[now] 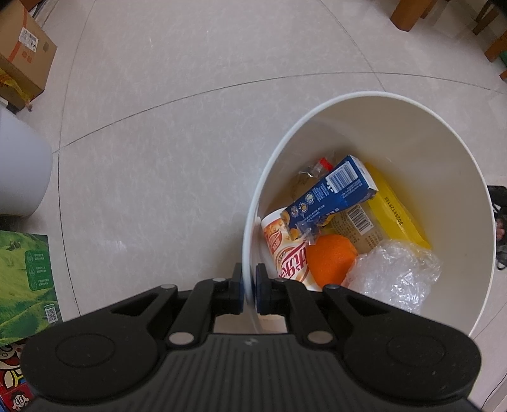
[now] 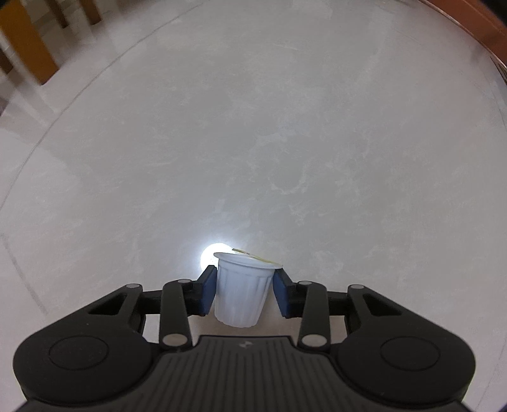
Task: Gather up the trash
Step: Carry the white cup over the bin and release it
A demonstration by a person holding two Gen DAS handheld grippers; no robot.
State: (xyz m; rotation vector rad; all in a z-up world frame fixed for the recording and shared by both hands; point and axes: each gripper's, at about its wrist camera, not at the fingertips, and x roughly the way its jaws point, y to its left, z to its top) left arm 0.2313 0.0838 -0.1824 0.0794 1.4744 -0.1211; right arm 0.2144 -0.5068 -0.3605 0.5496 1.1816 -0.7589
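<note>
A white bin (image 1: 412, 142) stands on the tiled floor in the left wrist view. My left gripper (image 1: 250, 272) is shut on its near rim, one pad outside and one inside the wall. Inside lie a blue carton (image 1: 332, 193), an orange (image 1: 331, 260), a yellow packet (image 1: 396, 209), a printed drink cup (image 1: 288, 253) and crumpled clear plastic (image 1: 396, 272). In the right wrist view a small white ribbed cup (image 2: 240, 288) with a peeled foil lid sits upside down on the floor. My right gripper (image 2: 244, 275) points down around it, both blue pads against its sides near the wide rim.
A cardboard box (image 1: 22, 54), a pale round container (image 1: 19, 171) and a green printed box (image 1: 25, 279) line the left edge. Wooden furniture legs (image 1: 408, 12) stand at the far right. More wooden legs (image 2: 28, 41) show at the upper left beyond the cup.
</note>
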